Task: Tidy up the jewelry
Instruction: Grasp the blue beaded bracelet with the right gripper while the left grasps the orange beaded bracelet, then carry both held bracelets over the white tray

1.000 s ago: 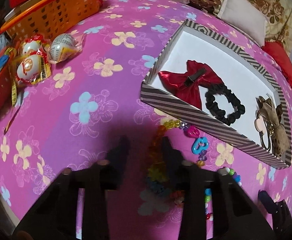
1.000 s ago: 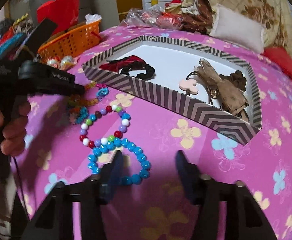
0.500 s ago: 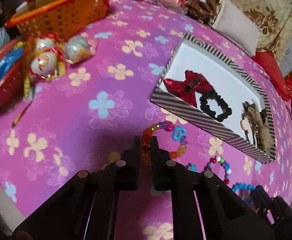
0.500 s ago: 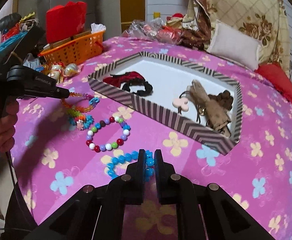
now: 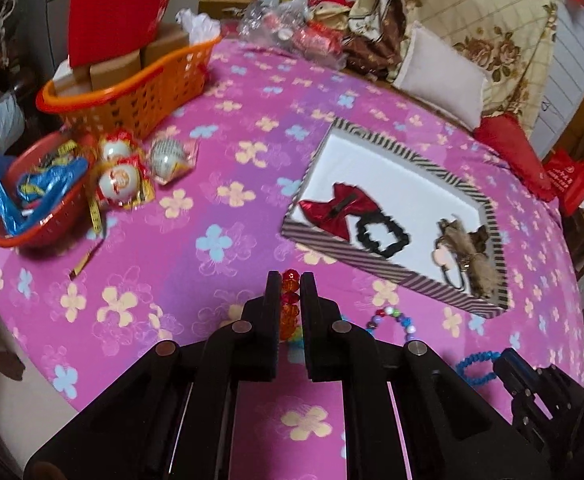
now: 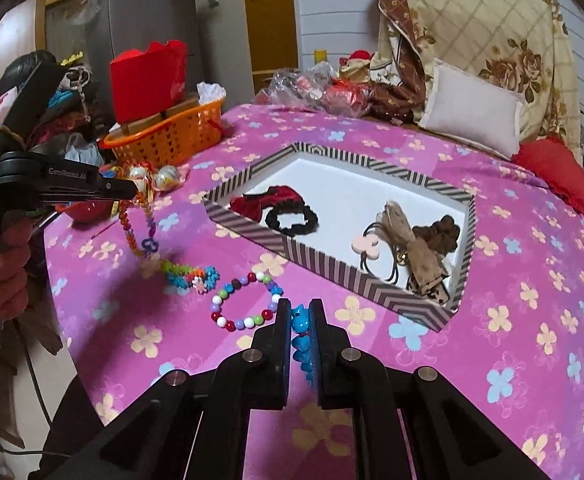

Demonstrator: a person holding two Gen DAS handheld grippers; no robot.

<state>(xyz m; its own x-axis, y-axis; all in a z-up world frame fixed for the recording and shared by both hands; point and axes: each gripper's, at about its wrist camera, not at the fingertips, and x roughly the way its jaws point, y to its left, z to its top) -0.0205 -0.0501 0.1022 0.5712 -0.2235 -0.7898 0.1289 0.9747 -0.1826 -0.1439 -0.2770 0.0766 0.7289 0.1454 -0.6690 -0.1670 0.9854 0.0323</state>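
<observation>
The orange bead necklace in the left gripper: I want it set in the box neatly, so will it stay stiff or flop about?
Probably floppy: the orange bead necklace hangs in a loose loop from the left gripper, its lower end trailing on the pink cloth. It would likely swing and pile up in the striped box.

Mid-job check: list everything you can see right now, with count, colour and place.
Striped box: one, black-and-white, mid-table.
Bow: one, red, in box.
Scrunchie: one, black, beside bow.
Brown hair ties: a cluster, box's right end.
Mixed-bead bracelet: one, multicoloured, on the cloth.
Flower-bead strand: one, multicoloured, on the cloth.
Basket: one, orange, far left.
Wrapped eggs: three, by basket.
Left gripper: shut on orange-red bead strand.
Right gripper: shut on blue bracelet.
</observation>
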